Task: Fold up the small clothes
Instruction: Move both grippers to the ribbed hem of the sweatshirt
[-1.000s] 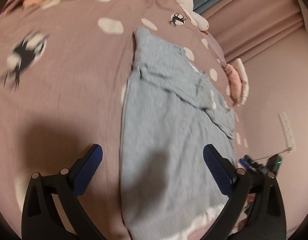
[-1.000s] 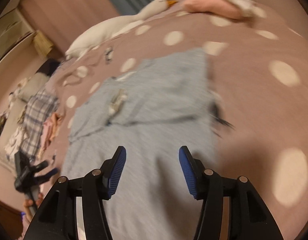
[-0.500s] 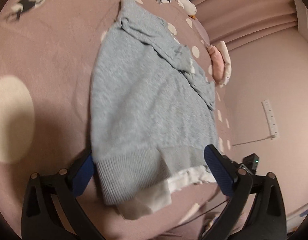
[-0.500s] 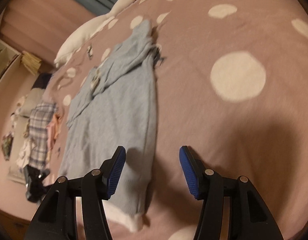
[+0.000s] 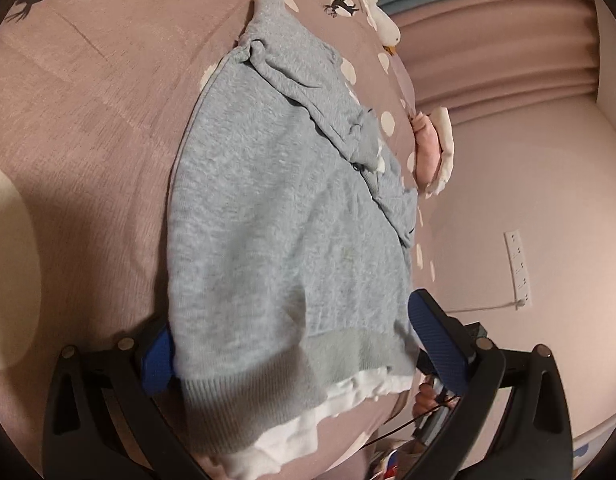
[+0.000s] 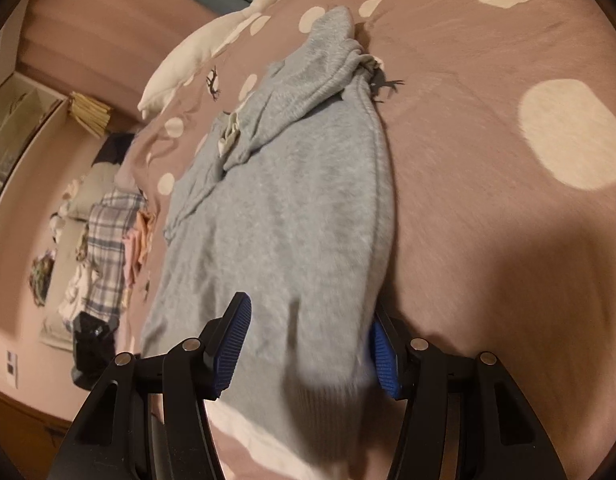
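A grey sweater [image 5: 284, 216] lies spread flat on a mauve bedspread [image 5: 88, 128] with cream spots, its ribbed hem nearest the cameras and a white under-layer [image 5: 292, 436] peeking out below the hem. Its sleeves are folded across the upper body, towards 12 o'clock in both views.

The left gripper [image 5: 296, 344] points down at a slant over the hem, jaws spread wide and released: one blue pad sits at the sweater's edge at 9 o'clock, the other at the opposite edge at 3 o'clock, so the hem's width lies between them. Whether the pads touch the cloth is not clear.

The right gripper [image 6: 308, 352] also tilts downward, unclenched, straddling the hem corner; its left pad [image 6: 232, 348] rests over the knit and its right pad is partly hidden behind the sweater's side edge.

A white goose plush [image 6: 212, 44] lies at 11 o'clock in the right wrist view, and a heap of plaid clothes [image 6: 104, 236] at 9 o'clock.
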Motion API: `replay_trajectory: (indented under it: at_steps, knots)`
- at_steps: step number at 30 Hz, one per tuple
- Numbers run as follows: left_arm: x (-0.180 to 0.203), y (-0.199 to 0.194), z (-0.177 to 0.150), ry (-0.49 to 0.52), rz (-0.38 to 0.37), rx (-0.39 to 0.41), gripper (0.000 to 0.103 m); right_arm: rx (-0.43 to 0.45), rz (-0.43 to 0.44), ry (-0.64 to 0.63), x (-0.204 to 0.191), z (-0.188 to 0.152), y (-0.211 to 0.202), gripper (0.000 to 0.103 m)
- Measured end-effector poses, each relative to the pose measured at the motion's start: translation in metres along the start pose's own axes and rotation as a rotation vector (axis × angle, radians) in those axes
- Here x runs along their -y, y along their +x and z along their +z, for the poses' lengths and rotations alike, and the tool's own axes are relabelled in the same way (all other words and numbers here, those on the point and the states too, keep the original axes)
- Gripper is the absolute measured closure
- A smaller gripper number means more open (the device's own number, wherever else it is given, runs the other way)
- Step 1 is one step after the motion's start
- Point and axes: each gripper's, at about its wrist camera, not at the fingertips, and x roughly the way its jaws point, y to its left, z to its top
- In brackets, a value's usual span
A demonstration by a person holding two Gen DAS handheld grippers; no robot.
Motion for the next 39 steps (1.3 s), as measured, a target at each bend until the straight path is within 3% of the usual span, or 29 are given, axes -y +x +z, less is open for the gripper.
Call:
replay_trajectory:
  at_steps: [5,14,28,39]
  knots:
    - [0.005,-0.005,-0.012,0.03,0.014,0.002,0.001,0.002,0.004,-0.004,-0.003,-0.002,0.001,0.046]
    - [-0.001,-0.009,-0.026,0.026,0.117,0.039,0.019,-0.011,0.0,0.001,-0.004,-0.016,-0.006,0.046]
    - [-0.007,-0.014,-0.029,0.012,0.12,0.058,0.026,-0.011,-0.04,0.02,-0.008,-0.029,-0.006,0.046]
    - [-0.021,-0.024,-0.033,-0.063,0.153,0.099,0.058,0.02,-0.132,-0.019,-0.023,-0.031,-0.001,0.047]
